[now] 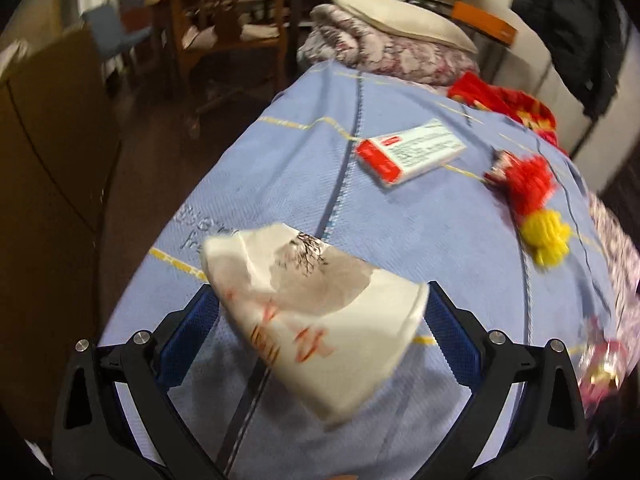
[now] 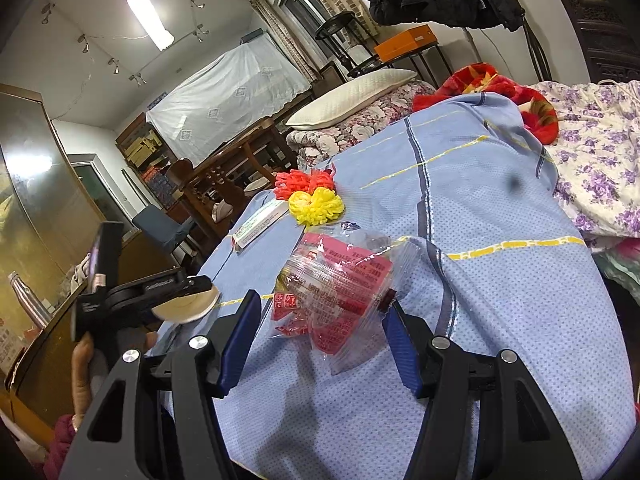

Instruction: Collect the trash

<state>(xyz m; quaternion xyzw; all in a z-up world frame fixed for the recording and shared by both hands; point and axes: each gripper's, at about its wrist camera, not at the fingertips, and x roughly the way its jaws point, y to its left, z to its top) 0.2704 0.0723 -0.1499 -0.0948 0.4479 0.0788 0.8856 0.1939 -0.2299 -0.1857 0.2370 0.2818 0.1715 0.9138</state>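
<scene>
1. The left gripper (image 1: 320, 304) held a crushed white paper cup (image 1: 316, 316) in the lower centre of its wrist view; both blue pads (image 1: 450, 332) pressed on the cup's ends, so the fingers stood fairly wide but closed on it, above the blue bedspread (image 1: 280, 160).
2. The right gripper (image 2: 316, 320) sat around a clear plastic wrapper with red print (image 2: 336, 292) at the centre of its view. Its fingers were about half open; the right pad touched the wrapper's edge, but whether the left pad pressed on it could not be told.
3. To do this step well, the right fingers probably needed to close firmly on the wrapper's bulk, since thin film slips.
4. A red-and-white box (image 1: 412, 152) and red and yellow foam nets (image 1: 532, 200) lay further up the bedspread, uncollected.
</scene>
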